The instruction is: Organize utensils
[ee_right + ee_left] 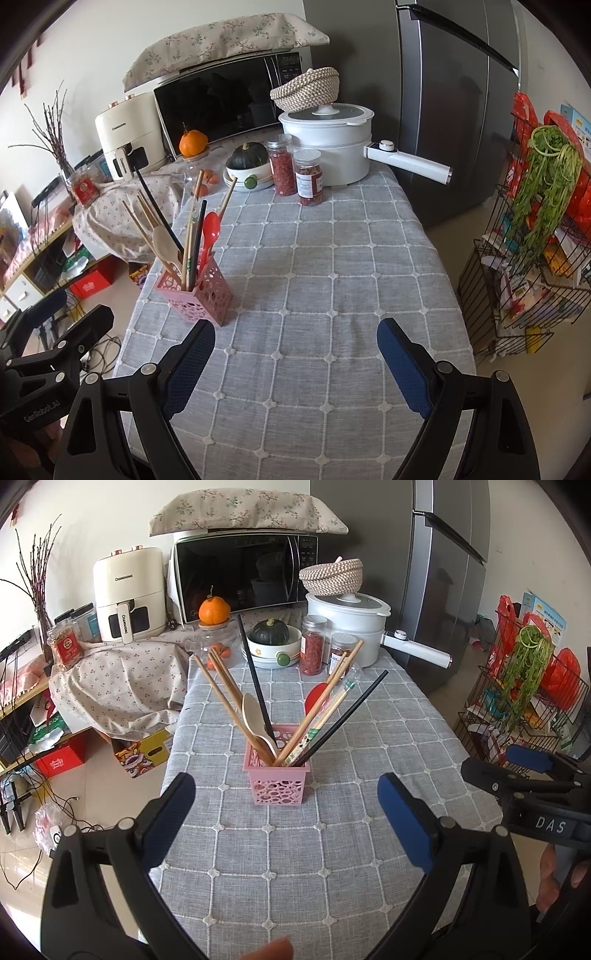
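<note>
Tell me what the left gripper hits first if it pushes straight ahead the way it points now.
Most likely the pink utensil basket: it sits centered ahead of the open left gripper, with only bare grey tablecloth between. Pointing downward, it might meet the cloth first; depth is unclear.

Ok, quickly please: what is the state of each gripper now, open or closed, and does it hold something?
Left gripper: open, holding nothing.
Right gripper: open, holding nothing.

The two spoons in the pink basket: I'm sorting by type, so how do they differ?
The wooden spoon is pale beige; the red spoon is glossy red. The wooden spoon leans in the left part of the pink basket, the red spoon toward its right side. Both stand bowl-up among the chopsticks, untouched by either gripper.
</note>
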